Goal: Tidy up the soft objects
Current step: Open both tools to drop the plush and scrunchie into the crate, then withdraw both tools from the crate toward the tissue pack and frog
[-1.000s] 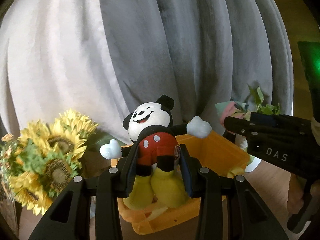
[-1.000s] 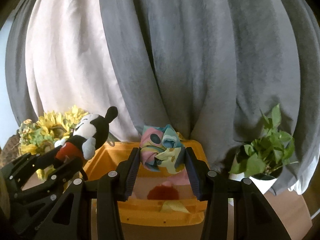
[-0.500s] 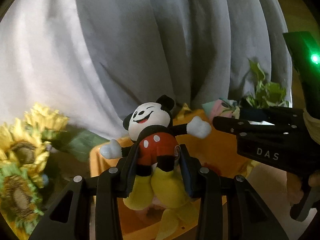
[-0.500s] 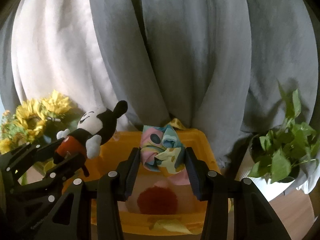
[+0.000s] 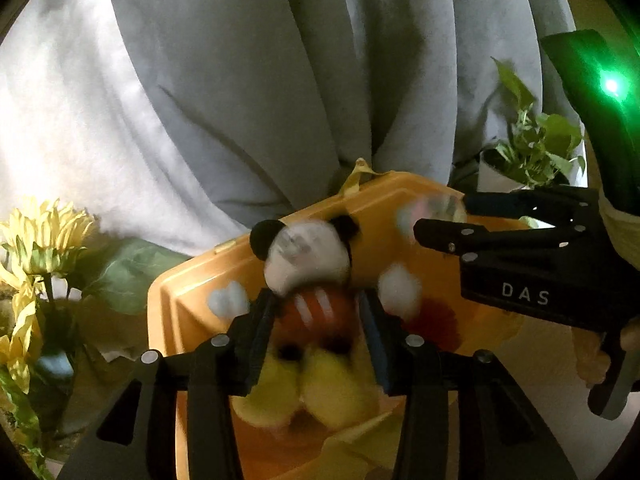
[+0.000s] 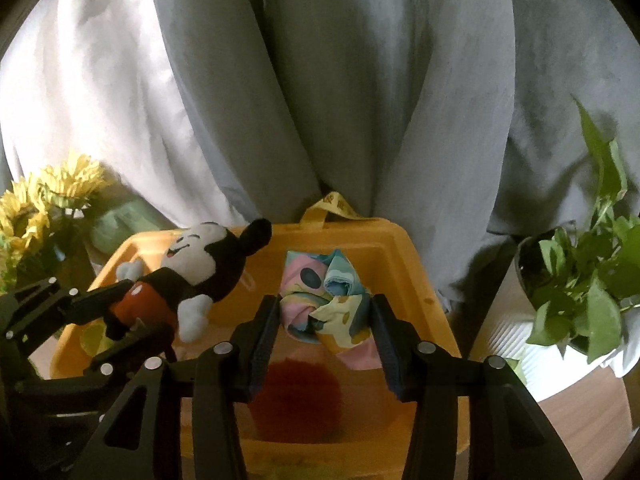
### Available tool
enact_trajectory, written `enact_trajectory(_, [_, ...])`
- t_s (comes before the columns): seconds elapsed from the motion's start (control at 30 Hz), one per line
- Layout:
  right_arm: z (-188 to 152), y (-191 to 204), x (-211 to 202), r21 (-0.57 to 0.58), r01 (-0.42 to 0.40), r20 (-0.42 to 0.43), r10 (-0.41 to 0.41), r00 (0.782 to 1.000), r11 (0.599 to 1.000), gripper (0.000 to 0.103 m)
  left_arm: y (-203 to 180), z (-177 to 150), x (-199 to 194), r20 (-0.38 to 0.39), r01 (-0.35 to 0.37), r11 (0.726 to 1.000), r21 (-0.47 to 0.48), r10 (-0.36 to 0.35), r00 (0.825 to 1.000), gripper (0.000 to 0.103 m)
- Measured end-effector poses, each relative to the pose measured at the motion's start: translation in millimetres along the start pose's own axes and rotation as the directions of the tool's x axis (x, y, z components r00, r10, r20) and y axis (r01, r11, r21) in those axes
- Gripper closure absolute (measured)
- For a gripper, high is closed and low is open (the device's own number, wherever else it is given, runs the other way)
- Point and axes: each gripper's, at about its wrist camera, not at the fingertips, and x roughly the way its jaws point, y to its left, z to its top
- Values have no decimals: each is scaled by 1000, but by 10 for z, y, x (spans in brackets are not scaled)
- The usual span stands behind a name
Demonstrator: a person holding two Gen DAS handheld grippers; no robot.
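only the right wrist view shows the mickey mouse plush (image 6: pixel 192 276) sharply; the left view blurs it. left gripper (image 5: pixel 316 336) clamps its red shorts above the orange bin (image 6: pixel 404 248). right gripper (image 6: pixel 326 320) squeezes a pastel cloth bundle (image 6: pixel 324 300) over a red pom-pom (image 6: pixel 296 396).

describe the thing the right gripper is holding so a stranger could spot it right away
Find the orange plastic bin before the grey curtain. Above it, the right gripper clamps a bunched pastel cloth. Unlike the neighbouring mouse plush toy, it is faceless, patterned pink, blue and yellow.
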Motion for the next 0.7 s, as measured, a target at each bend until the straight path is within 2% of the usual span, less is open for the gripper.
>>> enact_trajectory(0.07, [-7,-9,19,3,14,-1,-14,1000,1000,36,8,-2,-10,7,-22,1000,-4,22,1000,46])
enact_trajectory(0.1, [-10,-15,12,7,21,5,-21,1000,1000,32,14,-4,-23,13,-29,1000,-9,30,999,46])
enact_trajectory(0.37, [-19,-30,-129,27,47,20,-48,999,999,32,84,-19,-189,21,-66,993,-95,68,997,43])
enact_trajectory(0.7, [-24,16,-585,58,46,69,-50,996,997,32,44,16,-695,94,-72,990,-121,84,992,40])
